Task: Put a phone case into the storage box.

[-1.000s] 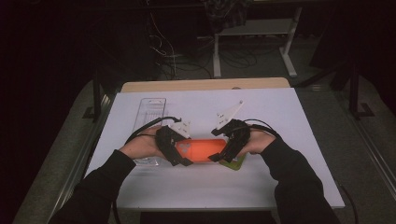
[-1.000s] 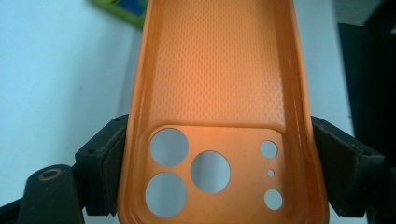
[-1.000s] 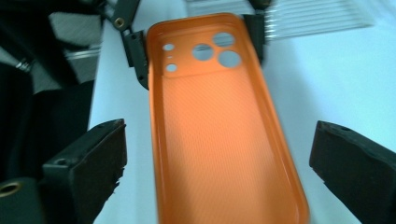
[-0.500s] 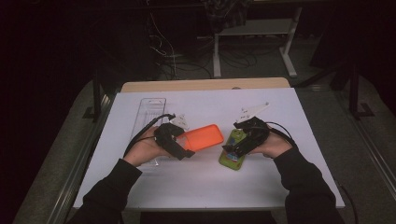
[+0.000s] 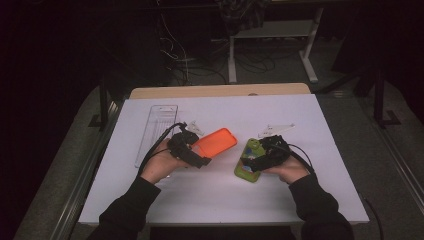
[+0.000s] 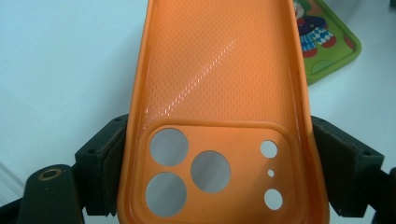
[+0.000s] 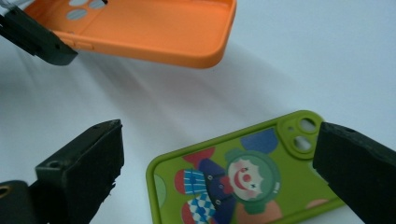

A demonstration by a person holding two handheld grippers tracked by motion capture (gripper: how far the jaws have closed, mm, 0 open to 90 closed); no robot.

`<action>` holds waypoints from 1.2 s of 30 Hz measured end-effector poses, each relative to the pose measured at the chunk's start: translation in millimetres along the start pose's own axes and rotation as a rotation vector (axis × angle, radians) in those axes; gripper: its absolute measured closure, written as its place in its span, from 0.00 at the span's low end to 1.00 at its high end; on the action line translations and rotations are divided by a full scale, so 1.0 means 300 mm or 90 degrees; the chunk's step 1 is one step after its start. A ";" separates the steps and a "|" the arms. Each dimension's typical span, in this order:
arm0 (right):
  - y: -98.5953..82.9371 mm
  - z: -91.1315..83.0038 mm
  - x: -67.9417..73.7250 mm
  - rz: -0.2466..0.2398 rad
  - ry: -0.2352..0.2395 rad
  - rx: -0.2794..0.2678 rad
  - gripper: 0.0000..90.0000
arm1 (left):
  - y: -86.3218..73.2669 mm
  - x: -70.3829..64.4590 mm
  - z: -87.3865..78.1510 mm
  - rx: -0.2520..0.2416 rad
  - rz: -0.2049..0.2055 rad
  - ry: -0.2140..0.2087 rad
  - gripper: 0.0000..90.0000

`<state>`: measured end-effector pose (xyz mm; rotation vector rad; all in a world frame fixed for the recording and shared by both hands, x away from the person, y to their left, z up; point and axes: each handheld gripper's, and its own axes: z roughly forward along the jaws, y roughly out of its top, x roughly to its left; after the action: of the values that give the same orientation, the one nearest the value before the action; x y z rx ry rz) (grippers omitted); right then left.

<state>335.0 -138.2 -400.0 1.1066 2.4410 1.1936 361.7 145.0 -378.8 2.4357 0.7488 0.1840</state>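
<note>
Orange phone case [image 6: 219, 112] looks like thin silicone or soft plastic: light, flexible, open-backed shell with the inside facing up in the left gripper view. My read is it will flex and could pop out if you squeeze the long walls hard, and the glossy rim may be slippery. Best hold is across the stiffer camera-cutout end, which is where you have it.

Left gripper [image 5: 192, 150], centre-left of the high view: jaws closed narrow on the two long sides of the orange case at the cutout end, pads touching both walls. Case sticks out toward frame centre, apparently lifted off the white table [image 5: 300, 200], tilted.

Green phone case [image 7: 243, 177], printed with a clown, lies flat on the table, lower centre of the right gripper view and just right of centre in the high view. Same handling: light, bendy; take it across its width near the camera corner.

Right gripper [image 7: 219, 172]: jaws wide apart, one either side of the green case, neither clearly touching it. Holding nothing.

Clear plastic tray [image 5: 156, 132] sits at left, apart from both cases.
</note>
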 end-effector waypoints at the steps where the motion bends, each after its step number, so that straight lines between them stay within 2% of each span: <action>1: -0.003 0.008 0.006 0.006 -0.002 0.002 0.01 | -0.001 0.000 0.000 0.000 0.001 0.001 0.18; 3: -0.009 0.032 0.021 0.021 -0.005 -0.006 0.01 | -0.004 -0.002 0.002 0.002 -0.005 0.001 0.18; 6: -0.011 0.056 0.024 0.024 -0.011 -0.026 0.01 | -0.005 0.000 0.000 -0.003 -0.013 0.003 0.18; 8: -0.008 0.064 0.025 0.020 -0.020 -0.026 0.01 | -0.005 0.006 -0.010 -0.006 -0.013 0.003 0.18; 10: -0.010 0.072 0.022 0.017 -0.021 -0.022 0.01 | -0.006 0.009 -0.017 -0.013 -0.023 0.001 0.18; 11: -0.011 0.074 0.024 0.024 -0.020 -0.020 0.01 | -0.007 0.012 -0.020 -0.013 -0.021 0.003 0.18; 15: -0.014 0.080 0.019 0.004 -0.037 -0.019 0.01 | -0.008 0.017 -0.028 -0.020 -0.029 -0.003 0.18; 21: -0.014 0.078 0.030 -0.055 -0.075 -0.017 0.01 | -0.010 0.021 -0.027 -0.019 -0.034 -0.009 0.18; 23: -0.015 0.078 0.030 -0.068 -0.085 -0.017 0.01 | -0.010 0.021 -0.027 -0.014 -0.026 -0.008 0.18; 28: -0.016 0.075 0.034 -0.104 -0.105 -0.019 0.01 | -0.009 0.015 -0.022 -0.012 -0.024 -0.010 0.18; 30: -0.017 0.076 0.039 -0.126 -0.124 -0.021 0.01 | -0.009 0.012 -0.020 -0.009 -0.024 -0.013 0.18; 31: -0.017 0.075 0.042 -0.138 -0.127 -0.023 0.01 | -0.009 0.013 -0.019 -0.009 -0.017 -0.011 0.18; 33: -0.018 0.075 0.049 -0.146 -0.137 -0.029 0.01 | -0.008 0.009 -0.018 -0.008 -0.017 -0.012 0.18; 36: -0.018 0.071 0.055 -0.175 -0.147 -0.033 0.01 | -0.007 0.005 -0.015 -0.004 -0.012 -0.011 0.18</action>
<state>330.5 -116.1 -415.7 0.8115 2.2798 0.9801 360.6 149.5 -376.5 2.4208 0.7615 0.1579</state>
